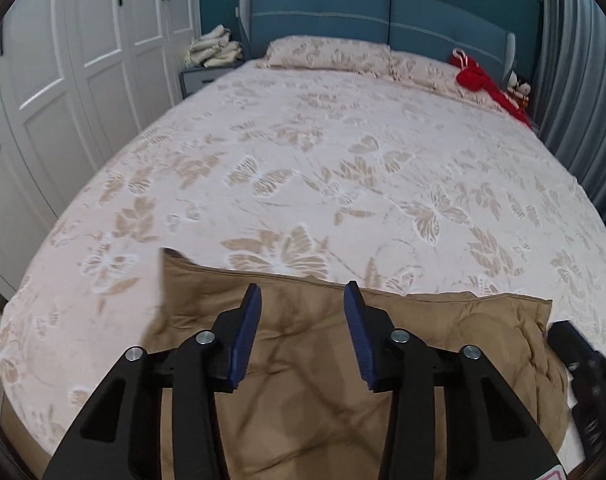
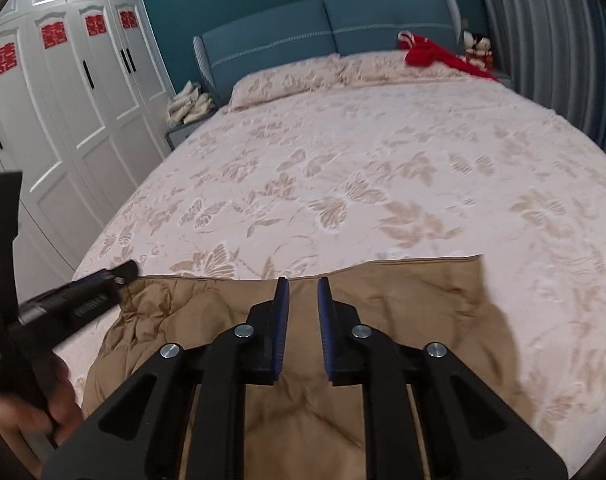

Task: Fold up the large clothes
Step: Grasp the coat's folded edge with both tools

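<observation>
A large tan quilted garment [image 1: 303,360] lies flattened on the near end of the bed, its far edge straight and its left corner sticking up. My left gripper [image 1: 303,286] hovers above it with jaws well apart and nothing between them. My right gripper [image 2: 303,280] hangs over the same garment [image 2: 423,300] with only a narrow gap between its blue pads [image 2: 282,320], gripping nothing. In the right wrist view the left gripper's body [image 2: 83,292] shows at the left, held by a hand [image 2: 23,412]. Part of the right gripper's body [image 1: 583,360] shows at the right edge of the left wrist view.
The bed [image 1: 303,160] has a pink butterfly-print cover and a blue headboard [image 1: 343,12]. A red garment [image 1: 479,80] lies by the far right pillow. White wardrobes [image 1: 83,80] line the left, a nightstand with folded pale cloth [image 1: 215,50] stands beside them, and curtains [image 1: 583,80] hang on the right.
</observation>
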`<state>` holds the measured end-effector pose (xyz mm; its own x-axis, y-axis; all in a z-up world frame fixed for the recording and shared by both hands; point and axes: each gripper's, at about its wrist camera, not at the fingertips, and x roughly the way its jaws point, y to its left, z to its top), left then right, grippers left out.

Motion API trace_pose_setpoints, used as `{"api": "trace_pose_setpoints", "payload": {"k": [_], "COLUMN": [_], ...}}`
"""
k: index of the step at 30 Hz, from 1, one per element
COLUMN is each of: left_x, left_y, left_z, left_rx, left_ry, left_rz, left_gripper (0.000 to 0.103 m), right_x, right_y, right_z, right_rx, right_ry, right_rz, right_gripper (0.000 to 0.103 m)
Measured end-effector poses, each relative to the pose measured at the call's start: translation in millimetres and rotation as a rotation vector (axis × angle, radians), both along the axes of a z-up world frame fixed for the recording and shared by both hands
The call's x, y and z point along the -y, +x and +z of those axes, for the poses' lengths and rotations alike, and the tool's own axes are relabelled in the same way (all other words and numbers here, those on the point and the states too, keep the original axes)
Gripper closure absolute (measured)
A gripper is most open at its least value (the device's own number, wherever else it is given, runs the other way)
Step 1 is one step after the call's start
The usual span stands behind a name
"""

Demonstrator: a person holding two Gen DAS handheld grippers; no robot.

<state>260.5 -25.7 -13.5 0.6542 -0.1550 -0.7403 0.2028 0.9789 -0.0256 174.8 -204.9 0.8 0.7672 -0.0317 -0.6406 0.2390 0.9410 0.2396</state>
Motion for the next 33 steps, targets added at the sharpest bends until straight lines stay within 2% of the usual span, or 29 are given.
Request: {"api": "trace_pose_setpoints", "payload": {"k": [4,8,11,16,23,27,33], "left_x": [25.9,31.0,32.7,40.0,42.3,47.4,49.4], "left_y": [18.9,32.4,34.0,35.8,40.3,41.7,44.5], "left_z": [-32.0,-65.6,-82.9,-99.3,-113.4,-119.1,-126.2], "left_rx": [-0.049,-0.101,-0.093,-0.06,-0.043,-0.025,-0.012], "left_ry": [0.057,0.083,0.114,0.157,0.167,0.197,0.195], "left_rz": [0.013,0.033,0.037,0.038,0.047,0.052,0.061], "left_gripper": [0.065,0.066,0.066,0.066,0.066,0.066,0.066], "right_x": [-6.4,-3.1,0.2,3.8,-2.9,-6.1,-2.5], "right_y": [32.5,49.6,55.9,64.0,71.7,75.7,79.7], "right_z": [-27.1,-57.2,-78.0,-99.1,-116.9,-123.8,-133.0], "right_rx": [-0.062,-0.117,-0.139,-0.154,-0.157,-0.158,-0.153], "right_ry": [-0.005,0.01,0.023,0.046,0.004,-0.019,0.0], "right_rz": [0.0,-0.024,-0.024,-0.018,-0.003,-0.001,-0.002], "right_gripper": [0.089,0.089,0.09,0.092,0.092,0.093,0.093]}}
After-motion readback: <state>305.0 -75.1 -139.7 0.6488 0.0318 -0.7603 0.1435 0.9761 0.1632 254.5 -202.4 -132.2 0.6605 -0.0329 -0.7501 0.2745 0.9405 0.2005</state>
